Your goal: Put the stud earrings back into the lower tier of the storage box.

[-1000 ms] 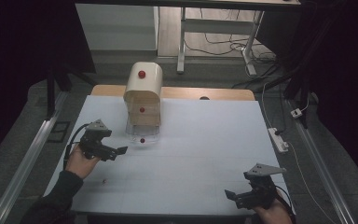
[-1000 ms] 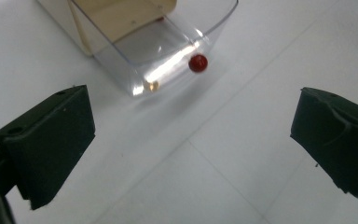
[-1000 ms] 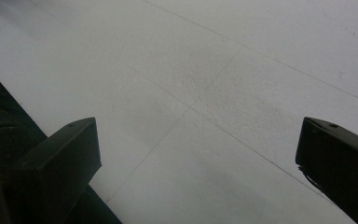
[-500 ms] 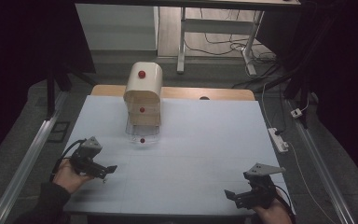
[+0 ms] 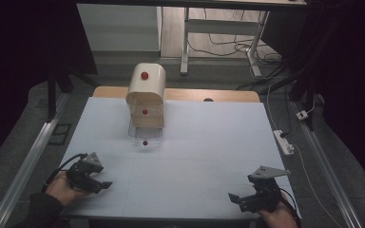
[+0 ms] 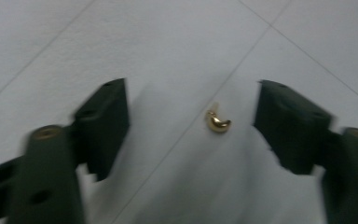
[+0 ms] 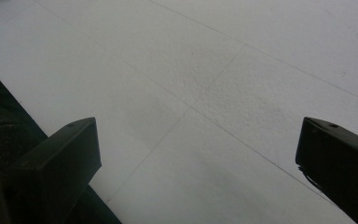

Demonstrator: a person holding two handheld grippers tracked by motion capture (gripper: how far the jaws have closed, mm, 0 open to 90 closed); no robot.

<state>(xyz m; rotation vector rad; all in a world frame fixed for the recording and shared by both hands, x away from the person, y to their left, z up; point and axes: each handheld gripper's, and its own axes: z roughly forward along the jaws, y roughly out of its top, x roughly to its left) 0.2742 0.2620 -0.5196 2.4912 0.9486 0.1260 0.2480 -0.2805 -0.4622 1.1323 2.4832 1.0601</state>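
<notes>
Surface (image 5: 209, 156) white, marked with thin seams, a wooden strip along its far edge. Near the far edge, left of centre: a cream box (image 5: 146, 90) with a rounded top, a red knob on the top, another on its front. Just in front of the box, touching it or nearly so, a clear drawer (image 5: 145, 135) with a red knob of its own, lying on the surface.

Left tool (image 5: 105, 185) at the near left corner, held in a hand (image 5: 64, 186), cable looping off to the left. Jaws spread wide apart, gripping nothing. Seen along the left tool (image 6: 191, 126), a small curved gold piece (image 6: 218, 121) lying on the surface between the two jaws, closer to the right-hand one, touching neither. Exact nature of the piece too small and blurred to tell.

Right tool (image 5: 235, 197) at the near right corner, low by the near edge, grey three-cornered plate on top, held in a hand (image 5: 278, 216). Jaws parted wide there too, nothing between them but bare surface; seen along the right tool (image 7: 196, 154), the surface's near edge running under the left-hand jaw.
</notes>
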